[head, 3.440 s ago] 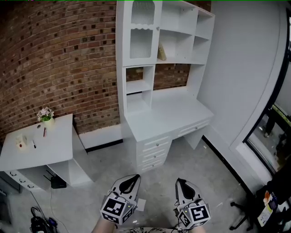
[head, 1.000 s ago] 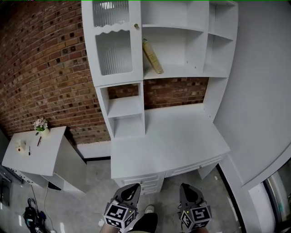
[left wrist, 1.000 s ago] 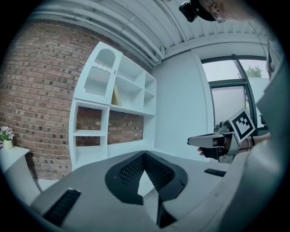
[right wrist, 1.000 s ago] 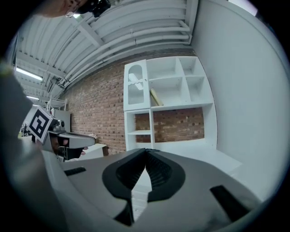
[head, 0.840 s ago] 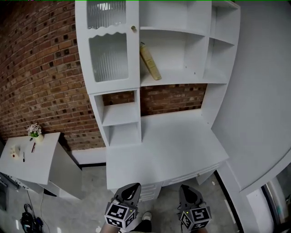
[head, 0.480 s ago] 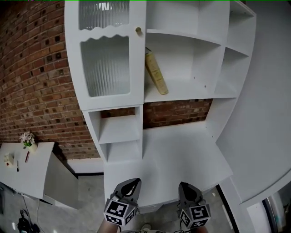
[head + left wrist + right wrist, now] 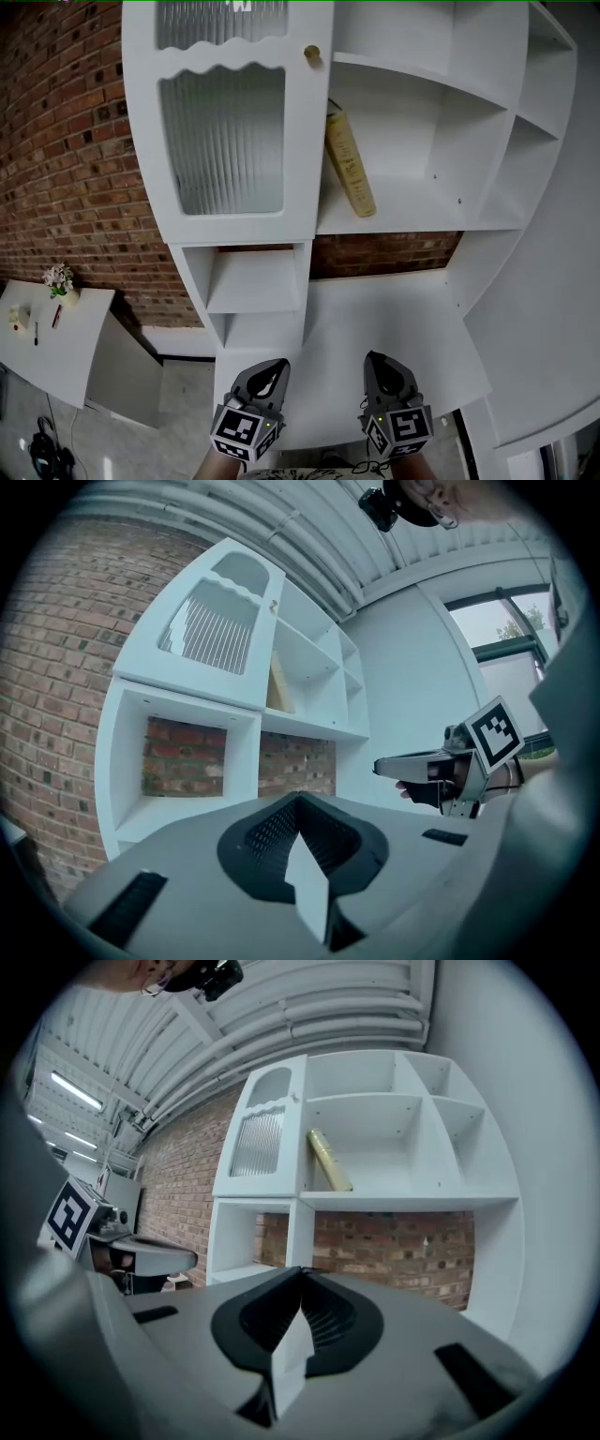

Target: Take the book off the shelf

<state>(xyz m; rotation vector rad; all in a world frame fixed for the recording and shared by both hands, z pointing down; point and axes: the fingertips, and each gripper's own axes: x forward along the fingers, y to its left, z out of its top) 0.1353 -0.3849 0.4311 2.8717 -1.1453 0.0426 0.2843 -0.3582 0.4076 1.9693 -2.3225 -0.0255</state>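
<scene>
A tan book [image 7: 350,167] leans against the left wall of an open shelf [image 7: 403,220] in the white hutch, its top tilted left. It shows too in the right gripper view as the book [image 7: 329,1160] and in the left gripper view as a thin edge [image 7: 278,689]. Both grippers hang low in the head view, well below the shelf, over the front of the desk top [image 7: 394,319]. My left gripper [image 7: 264,378] is shut and empty. My right gripper [image 7: 383,370] is shut and empty too.
A cabinet door with ribbed glass [image 7: 230,131] and a brass knob [image 7: 312,55] stands just left of the book. Small cubbies [image 7: 255,281] sit under it. A brick wall [image 7: 66,169] runs behind. A low white side table [image 7: 47,328] with a small plant stands at the left.
The view has closed in on the hutch: the shelf and book loom larger and nearer. Both grippers stay shut and low at the bottom of the view.
</scene>
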